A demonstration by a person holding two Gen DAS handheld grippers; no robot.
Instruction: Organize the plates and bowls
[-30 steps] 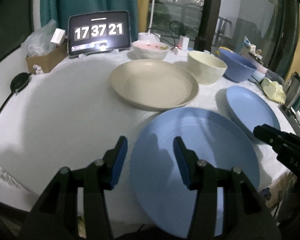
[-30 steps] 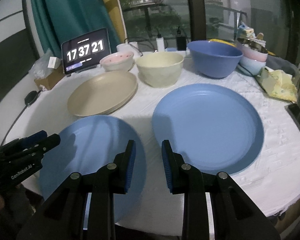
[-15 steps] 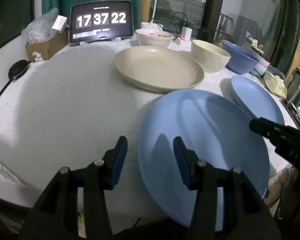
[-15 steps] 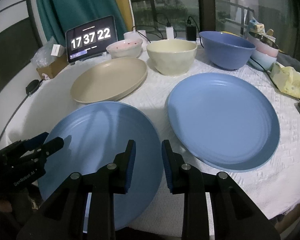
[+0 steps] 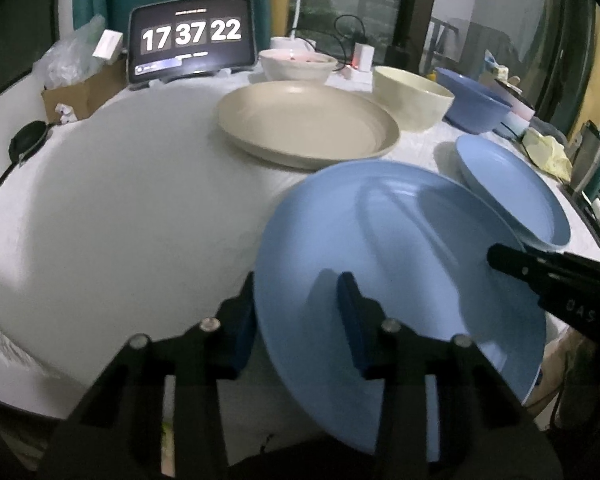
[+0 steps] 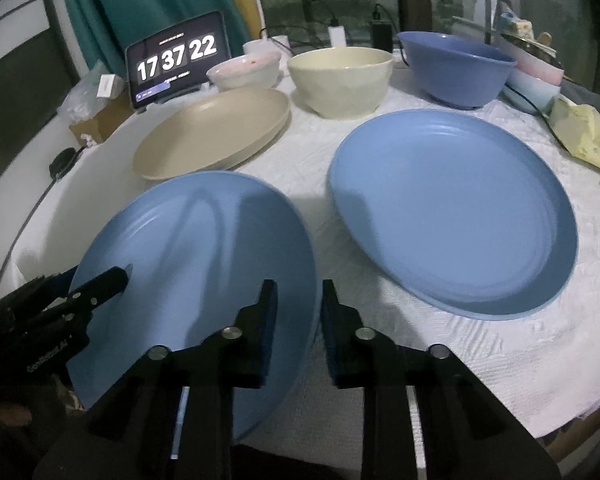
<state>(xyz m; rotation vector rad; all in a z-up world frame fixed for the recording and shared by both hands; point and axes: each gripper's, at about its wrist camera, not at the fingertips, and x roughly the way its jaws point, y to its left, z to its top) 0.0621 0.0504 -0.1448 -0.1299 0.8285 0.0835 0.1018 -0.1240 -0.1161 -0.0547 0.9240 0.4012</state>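
As both grippers, left (image 5: 298, 316) and right (image 6: 298, 320), have been closing astride its rim unpressed, one tilted near blue plate (image 6: 204, 264) joins two plates, three bowls.

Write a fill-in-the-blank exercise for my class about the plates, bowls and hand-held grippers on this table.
1. Both hand-held grippers straddle opposite rim edges of the same near ____ plate.
2. The plate in front of the clock tablet is ____ in colour.
3. Between the beige plate and the blue bowl stands a ____ bowl.
4. The number of blue plates on the table is ____.

Missing words: blue; beige; cream; two
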